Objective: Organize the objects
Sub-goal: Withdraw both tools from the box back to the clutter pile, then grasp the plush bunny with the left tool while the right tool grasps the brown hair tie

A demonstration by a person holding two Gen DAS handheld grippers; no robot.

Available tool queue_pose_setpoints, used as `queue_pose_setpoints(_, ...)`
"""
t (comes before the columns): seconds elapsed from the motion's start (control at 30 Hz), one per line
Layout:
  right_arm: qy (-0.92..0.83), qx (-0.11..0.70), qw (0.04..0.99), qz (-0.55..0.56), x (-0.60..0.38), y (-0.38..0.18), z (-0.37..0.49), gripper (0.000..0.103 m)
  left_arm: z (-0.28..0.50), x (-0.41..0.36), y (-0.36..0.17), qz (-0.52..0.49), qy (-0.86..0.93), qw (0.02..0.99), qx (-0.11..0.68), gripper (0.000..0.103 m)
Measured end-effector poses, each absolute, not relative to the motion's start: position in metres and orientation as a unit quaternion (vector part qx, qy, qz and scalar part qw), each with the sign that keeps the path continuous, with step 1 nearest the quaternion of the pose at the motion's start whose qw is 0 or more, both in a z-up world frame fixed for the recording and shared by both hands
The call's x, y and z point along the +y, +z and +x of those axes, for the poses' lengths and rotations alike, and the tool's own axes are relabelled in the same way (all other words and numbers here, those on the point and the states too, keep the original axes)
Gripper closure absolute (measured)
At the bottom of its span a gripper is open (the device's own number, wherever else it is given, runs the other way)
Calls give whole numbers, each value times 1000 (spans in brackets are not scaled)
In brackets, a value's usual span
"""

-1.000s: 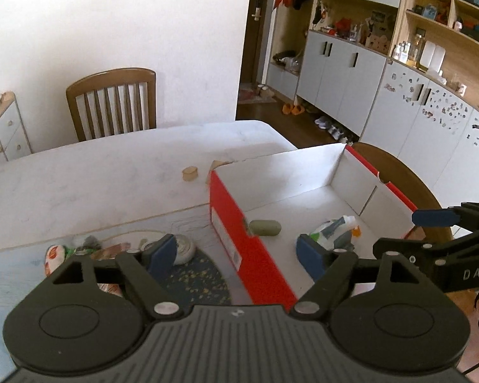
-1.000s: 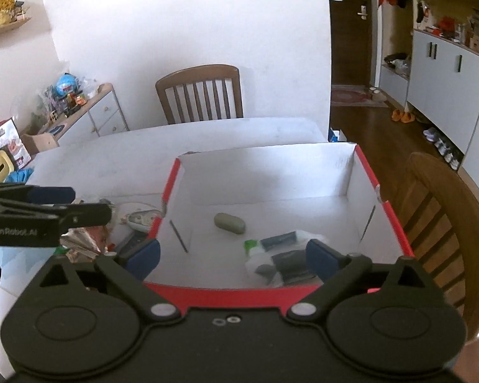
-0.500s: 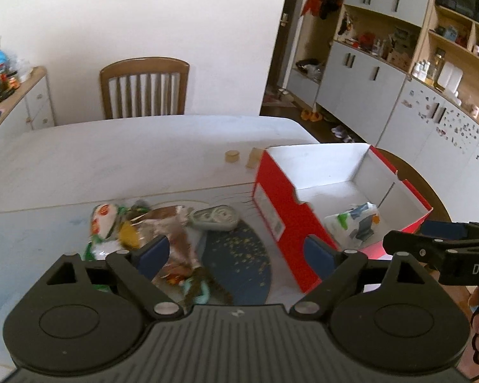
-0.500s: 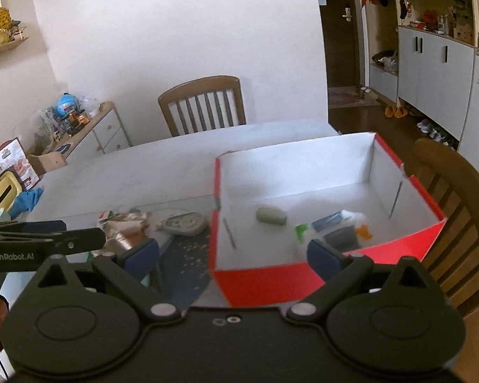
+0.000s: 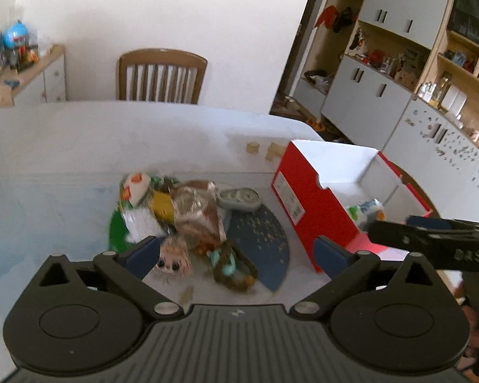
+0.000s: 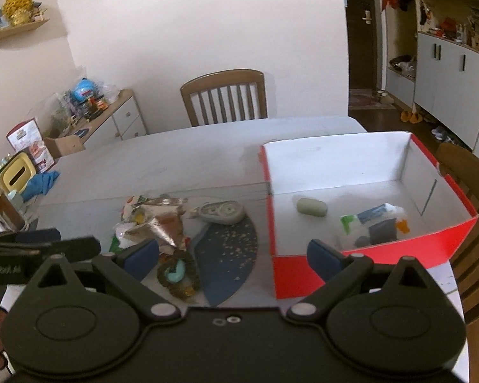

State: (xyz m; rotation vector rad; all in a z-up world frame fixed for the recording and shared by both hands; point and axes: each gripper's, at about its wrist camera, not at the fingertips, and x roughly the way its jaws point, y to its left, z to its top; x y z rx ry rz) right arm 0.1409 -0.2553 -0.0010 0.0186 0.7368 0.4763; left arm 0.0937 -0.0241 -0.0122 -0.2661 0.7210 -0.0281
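Left tongs (image 5: 238, 252) gape above clutter beside red box (image 5: 306, 204).

clutter pile (image 6: 163, 223) lies left of the box (image 6: 444, 233) on the table (image 6: 182, 159).

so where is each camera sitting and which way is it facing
Left wrist: rides the left tongs, angled down at the pile of clutter on the table; its own open blue pads frame the view, and the right tongs reach in from the right.
Right wrist: rides the right tongs, angled down at the red box; its own open pads show, and the left tongs reach in from the left.
Both share: pile, box, grey oval case, far chair.
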Motion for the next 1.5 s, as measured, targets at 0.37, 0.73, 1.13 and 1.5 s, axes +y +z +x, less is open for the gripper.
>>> queue_pose_setpoints(0.37, 259, 367, 893, -24, -225, -12, 139, 4, 88, 3, -18, -152, 18, 926, 345, 0)
queue_pose_setpoints(0.73, 299, 386, 870, -70, -193, -41, 146, 5, 112, 25, -57, -118, 20, 927, 354, 0)
queue_pose_setpoints(1.13, 297, 431, 845, -106, -167, -88, 169, 16, 149, 34, -116, -86, 9, 920, 382, 0)
queue_pose_setpoints(1.5, 276, 454, 839, -116, -159, -111, 191, 38, 168, 20, -138, -44, -12, 917, 396, 1)
